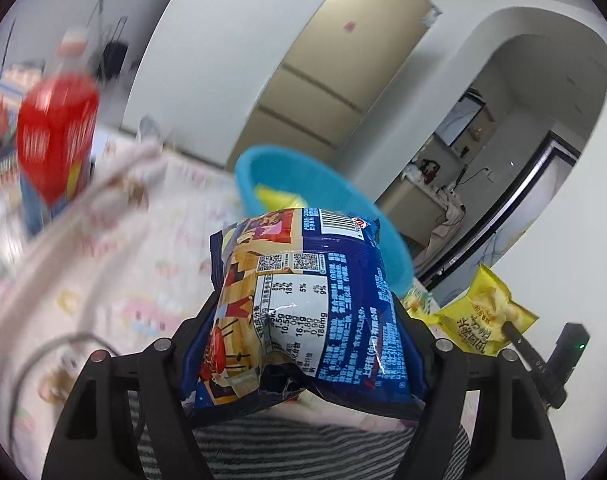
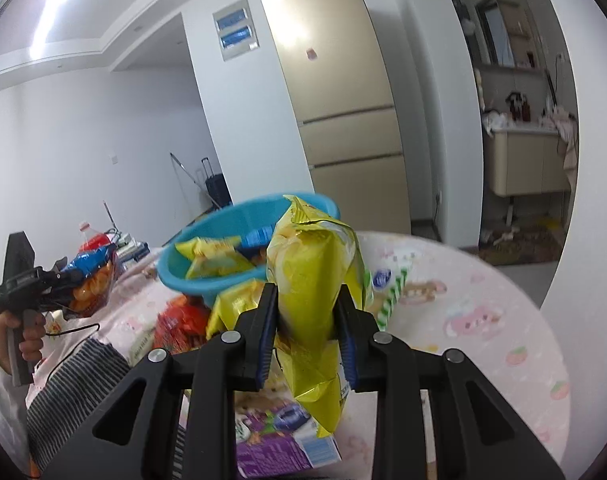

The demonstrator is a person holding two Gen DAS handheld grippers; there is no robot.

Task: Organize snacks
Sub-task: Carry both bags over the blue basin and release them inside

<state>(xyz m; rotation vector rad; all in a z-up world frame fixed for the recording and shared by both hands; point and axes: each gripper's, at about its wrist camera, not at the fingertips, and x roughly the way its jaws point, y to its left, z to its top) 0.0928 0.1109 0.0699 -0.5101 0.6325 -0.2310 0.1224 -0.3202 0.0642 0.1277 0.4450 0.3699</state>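
My left gripper (image 1: 303,308) is shut on a dark blue snack bag (image 1: 315,264), back side up with its barcode and nutrition table showing. Beyond it stands a blue plastic basin (image 1: 343,200) with a yellow packet inside. My right gripper (image 2: 306,292) is shut on a yellow chip bag (image 2: 311,256), held upright above the table just in front of the basin (image 2: 191,276), which holds several yellow packets (image 2: 211,260). In the left wrist view the yellow bag (image 1: 487,316) hangs at the far right. A hand (image 2: 27,340) carries the left gripper (image 2: 63,276) at the far left.
A pink patterned cloth (image 2: 483,320) covers the round table. On it lie a purple box (image 2: 279,440), a red-orange bag (image 2: 179,324) and a green-striped packet (image 2: 391,296). A blurred red bottle (image 1: 55,136) stands at the left. A fridge (image 2: 343,120) is behind.
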